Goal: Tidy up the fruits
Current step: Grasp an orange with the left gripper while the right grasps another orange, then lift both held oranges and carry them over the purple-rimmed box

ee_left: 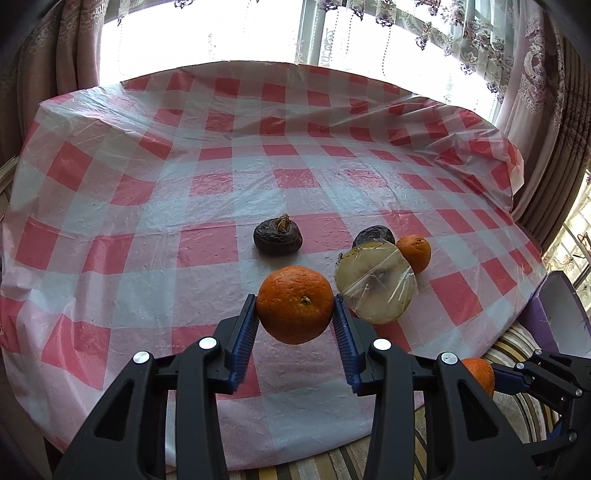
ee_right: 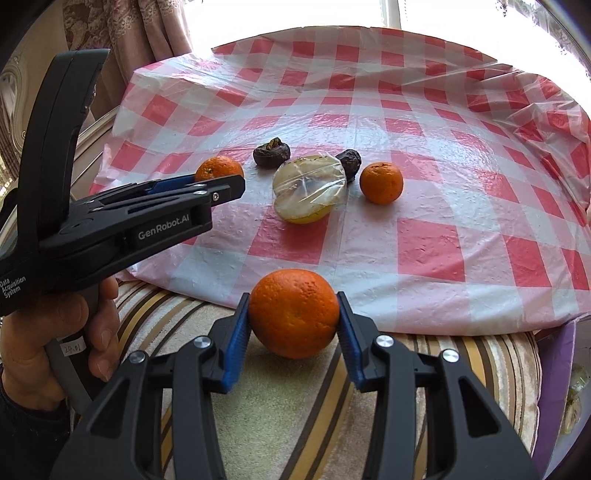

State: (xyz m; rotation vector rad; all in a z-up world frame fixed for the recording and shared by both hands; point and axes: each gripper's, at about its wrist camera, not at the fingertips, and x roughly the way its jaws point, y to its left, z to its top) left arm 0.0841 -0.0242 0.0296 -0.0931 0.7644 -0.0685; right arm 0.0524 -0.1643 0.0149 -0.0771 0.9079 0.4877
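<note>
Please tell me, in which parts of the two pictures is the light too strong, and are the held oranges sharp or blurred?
Left wrist view: the window is blown out white; the left gripper's orange is sharp. Right wrist view: the window is washed out, glare lies on the tablecloth, and the right gripper's orange is sharp. Both views bend straight edges.

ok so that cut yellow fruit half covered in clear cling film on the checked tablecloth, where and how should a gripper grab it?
Grip the cling-wrapped yellow fruit half across its rounded yellow rind, low down, coming from above and the near side. Its flat, film-covered cut face tilts up toward the cameras, so pads there would probably slip or tear the wrap. A dark fruit crowds its far edge.
</note>
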